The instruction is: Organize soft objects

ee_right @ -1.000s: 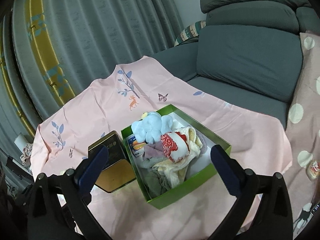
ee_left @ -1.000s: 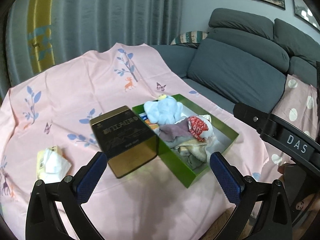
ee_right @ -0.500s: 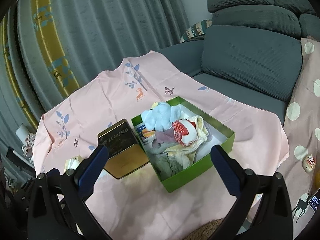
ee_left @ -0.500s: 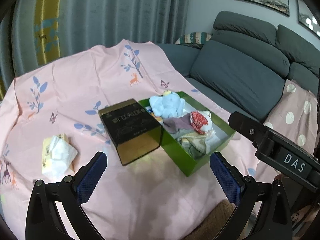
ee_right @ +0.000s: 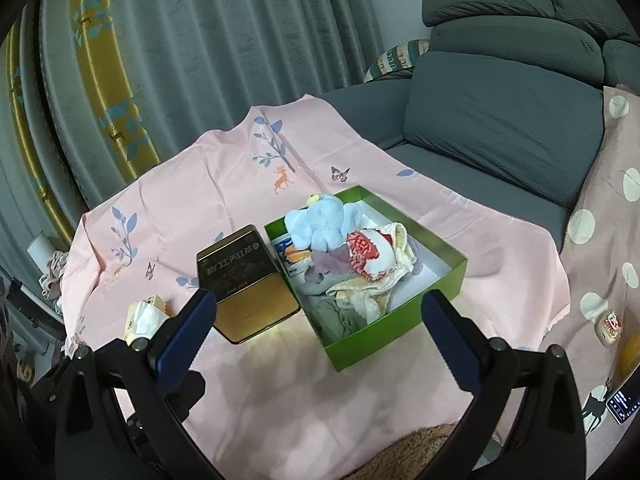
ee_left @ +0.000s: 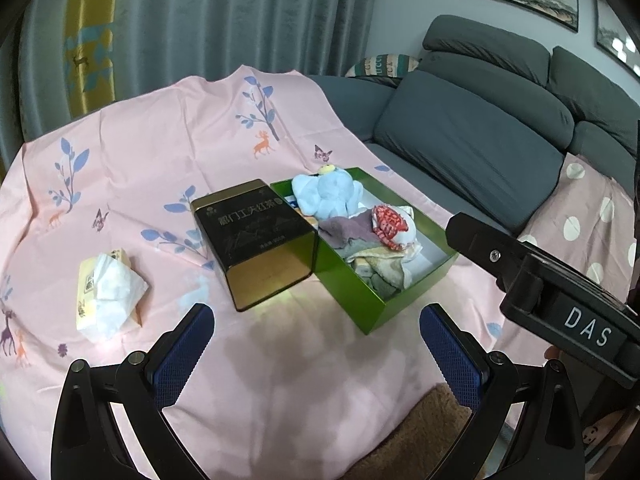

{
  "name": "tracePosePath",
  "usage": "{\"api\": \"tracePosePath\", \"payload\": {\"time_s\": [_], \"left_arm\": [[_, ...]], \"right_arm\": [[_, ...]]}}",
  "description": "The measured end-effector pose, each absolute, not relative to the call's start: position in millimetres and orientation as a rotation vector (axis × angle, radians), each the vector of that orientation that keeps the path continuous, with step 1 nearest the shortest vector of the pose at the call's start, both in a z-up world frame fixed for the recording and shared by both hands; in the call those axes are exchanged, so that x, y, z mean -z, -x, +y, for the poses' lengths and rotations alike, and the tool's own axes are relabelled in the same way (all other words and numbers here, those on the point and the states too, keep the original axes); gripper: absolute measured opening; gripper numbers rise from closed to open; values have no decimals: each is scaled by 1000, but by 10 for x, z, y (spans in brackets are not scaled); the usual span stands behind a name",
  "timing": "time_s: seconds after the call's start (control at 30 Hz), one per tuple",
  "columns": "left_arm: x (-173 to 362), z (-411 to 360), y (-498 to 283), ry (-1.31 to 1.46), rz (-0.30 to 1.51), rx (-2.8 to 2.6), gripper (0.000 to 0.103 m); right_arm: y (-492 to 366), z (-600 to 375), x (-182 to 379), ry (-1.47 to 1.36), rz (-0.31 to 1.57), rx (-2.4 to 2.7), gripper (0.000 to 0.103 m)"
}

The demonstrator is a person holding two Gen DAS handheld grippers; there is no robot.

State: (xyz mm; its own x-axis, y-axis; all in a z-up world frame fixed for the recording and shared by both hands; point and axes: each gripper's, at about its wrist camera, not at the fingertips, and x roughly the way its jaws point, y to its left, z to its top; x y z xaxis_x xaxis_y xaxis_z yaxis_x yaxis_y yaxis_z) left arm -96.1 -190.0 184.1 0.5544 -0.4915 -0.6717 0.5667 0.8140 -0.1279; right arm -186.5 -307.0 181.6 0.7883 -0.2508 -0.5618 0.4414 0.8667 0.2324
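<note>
A green box (ee_left: pixel 352 300) (ee_right: pixel 444 308) on the pink cloth holds a light blue plush toy (ee_left: pixel 326 196) (ee_right: pixel 320 222), a red-and-white soft item (ee_left: pixel 390 224) (ee_right: pixel 366 254), a mauve cloth (ee_left: pixel 344 230) and cream and grey cloths (ee_right: pixel 360 300). My left gripper (ee_left: pixel 316 352) is open and empty, held above the cloth in front of the box. My right gripper (ee_right: pixel 318 332) is open and empty, also in front of the box and above it. The right gripper's body (ee_left: pixel 560 304) shows at the right of the left wrist view.
A black-and-gold tin (ee_left: pixel 256 240) (ee_right: pixel 244 280) stands against the box's left side. A tissue pack (ee_left: pixel 106 292) (ee_right: pixel 144 320) lies further left. A grey sofa (ee_left: pixel 480 132) is behind and to the right, curtains (ee_right: pixel 160 60) behind. A brown furry edge (ee_left: pixel 420 432) lies below.
Both grippers have pulled back and up from the box, which now looks smaller and farther away. Both stay open and empty. The objects have not moved.
</note>
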Motion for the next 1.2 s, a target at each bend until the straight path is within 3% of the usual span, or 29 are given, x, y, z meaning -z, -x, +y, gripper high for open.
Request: {"api": "tracePosePath", "payload": {"time_s": [1.2], "left_arm": [[-1786,-1888,998,-105,784,631,102]], "right_arm": [[1878,-3047,-1743,-353,582,420,102]]}}
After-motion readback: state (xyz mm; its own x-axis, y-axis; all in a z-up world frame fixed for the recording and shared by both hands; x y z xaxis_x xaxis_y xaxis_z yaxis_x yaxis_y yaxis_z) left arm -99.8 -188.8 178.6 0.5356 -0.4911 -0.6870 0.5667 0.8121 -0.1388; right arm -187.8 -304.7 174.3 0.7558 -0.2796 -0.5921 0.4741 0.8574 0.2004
